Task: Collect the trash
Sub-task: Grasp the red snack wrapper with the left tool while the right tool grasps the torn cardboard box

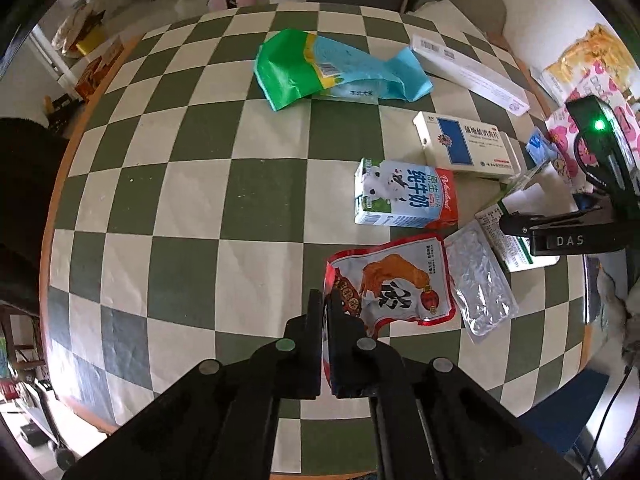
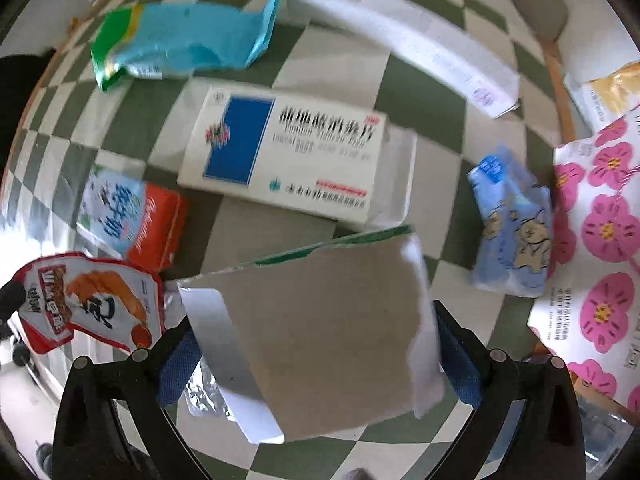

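Observation:
My left gripper is shut on the left edge of a red snack packet, which hangs just above the checked tablecloth. In the right wrist view, a torn box of grey cardboard with a green edge fills the wide gap of my right gripper. Both blue pads touch its sides. The same box shows under a right finger in the left wrist view. A silver foil pack lies beside the packet.
Also on the table are a milk carton, a blue and white medicine box, a long white box and a green and blue bag. A small blue wrapper and a pink-flowered bag lie to the right.

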Available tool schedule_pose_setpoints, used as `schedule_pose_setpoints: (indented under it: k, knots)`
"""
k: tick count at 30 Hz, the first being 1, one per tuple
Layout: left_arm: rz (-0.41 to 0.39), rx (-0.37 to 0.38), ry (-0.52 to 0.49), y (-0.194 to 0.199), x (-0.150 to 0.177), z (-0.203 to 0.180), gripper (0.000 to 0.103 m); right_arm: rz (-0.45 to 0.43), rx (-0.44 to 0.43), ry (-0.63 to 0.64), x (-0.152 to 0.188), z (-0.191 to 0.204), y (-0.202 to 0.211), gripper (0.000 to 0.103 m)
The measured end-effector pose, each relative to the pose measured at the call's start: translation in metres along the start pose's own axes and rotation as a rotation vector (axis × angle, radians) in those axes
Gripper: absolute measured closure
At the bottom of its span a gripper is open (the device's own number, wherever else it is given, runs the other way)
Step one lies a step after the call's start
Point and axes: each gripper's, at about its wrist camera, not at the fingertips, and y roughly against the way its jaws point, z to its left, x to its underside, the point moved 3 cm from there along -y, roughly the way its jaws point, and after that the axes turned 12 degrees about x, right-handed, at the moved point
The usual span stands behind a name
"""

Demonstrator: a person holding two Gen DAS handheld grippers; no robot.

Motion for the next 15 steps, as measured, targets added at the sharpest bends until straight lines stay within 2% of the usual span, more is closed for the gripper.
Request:
schedule_pose_setpoints:
  k: [1,4,11,15]
  knots:
    - [-0.008,-0.003,0.002,0.005,0.003,0.001,0.103,-0.004,-0.004,-0.01,0.001,-0.001,0.0,0.008]
    - [-0.032,-0.003,-0.001,0.019,0.004,0.002,0.103,-0.041,-0.041,-0.065,0.004,-0.009,0.01,0.015]
    - [-0.109,-0.016,-0.044,0.06,-0.001,-0.003,0.103,-0.1,-0.091,-0.215,0.022,-0.025,0.045,0.018]
    - [-0.156,-0.021,-0.06,0.088,0.001,0.001,0.103,-0.143,-0.105,-0.274,0.037,-0.023,0.079,0.018]
